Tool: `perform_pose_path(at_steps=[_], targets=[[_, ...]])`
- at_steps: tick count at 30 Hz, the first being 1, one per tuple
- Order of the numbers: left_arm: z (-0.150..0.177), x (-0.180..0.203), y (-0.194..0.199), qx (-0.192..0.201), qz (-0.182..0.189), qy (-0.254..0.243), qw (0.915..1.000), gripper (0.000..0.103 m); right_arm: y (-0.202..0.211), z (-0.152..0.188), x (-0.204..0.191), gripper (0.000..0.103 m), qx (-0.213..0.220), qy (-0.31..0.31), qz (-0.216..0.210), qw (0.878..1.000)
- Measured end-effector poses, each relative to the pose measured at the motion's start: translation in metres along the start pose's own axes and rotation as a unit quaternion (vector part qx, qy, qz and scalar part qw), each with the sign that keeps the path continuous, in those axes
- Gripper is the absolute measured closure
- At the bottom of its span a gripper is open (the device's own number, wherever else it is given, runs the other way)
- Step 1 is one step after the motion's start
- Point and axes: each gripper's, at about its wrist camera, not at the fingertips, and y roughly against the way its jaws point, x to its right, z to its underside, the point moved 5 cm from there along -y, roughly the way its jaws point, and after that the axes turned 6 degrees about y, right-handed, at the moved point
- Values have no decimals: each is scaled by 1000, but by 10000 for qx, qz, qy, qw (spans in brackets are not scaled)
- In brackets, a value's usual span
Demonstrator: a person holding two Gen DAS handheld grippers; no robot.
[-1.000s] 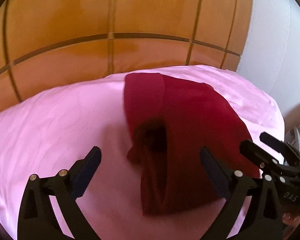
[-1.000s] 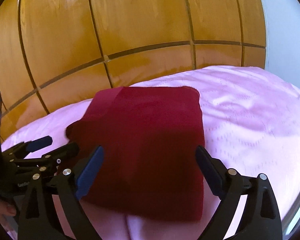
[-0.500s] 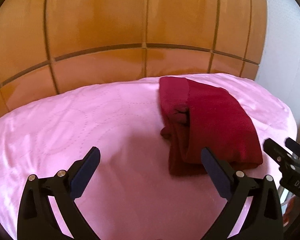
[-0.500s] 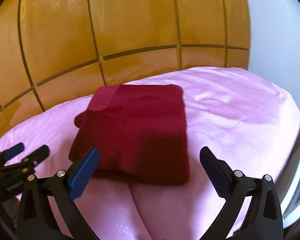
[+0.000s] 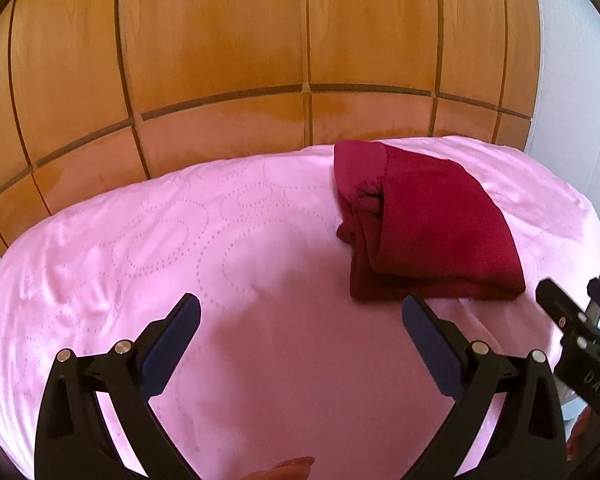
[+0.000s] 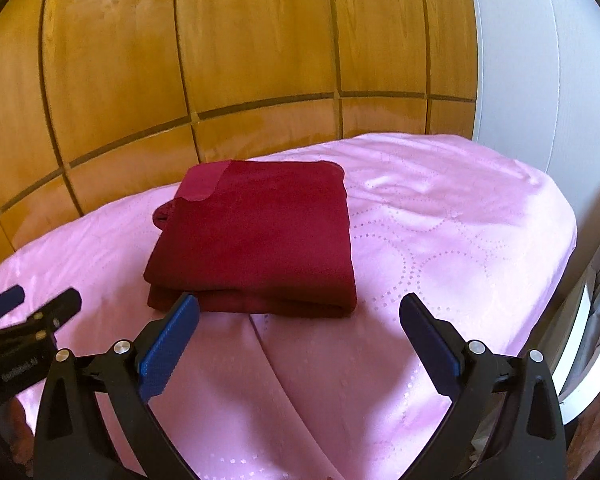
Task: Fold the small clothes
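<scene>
A dark red garment (image 6: 256,236) lies folded into a neat rectangle on the pink quilted bed cover (image 6: 440,248). In the left wrist view the garment (image 5: 428,224) sits at the right, its layered edge facing left. My left gripper (image 5: 300,320) is open and empty, held back above the bare cover, left of the garment. My right gripper (image 6: 296,316) is open and empty, just short of the garment's near edge. Each gripper shows at the edge of the other's view.
A glossy wooden panelled wall (image 6: 220,60) rises right behind the bed. A white wall (image 6: 540,60) stands at the right. The bed's right edge (image 6: 572,280) drops off towards the floor.
Both grippers have pulled back and up from the folded garment, which now looks smaller and farther away. The garment lies still on the cover.
</scene>
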Motion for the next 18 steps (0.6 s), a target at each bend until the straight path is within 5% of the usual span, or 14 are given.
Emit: perform_pose_path(at_steps=[18], targets=[[7,-16,-3,-182,-95,214,9996,2,6,-1,-1,4,80,26,-96,9999]])
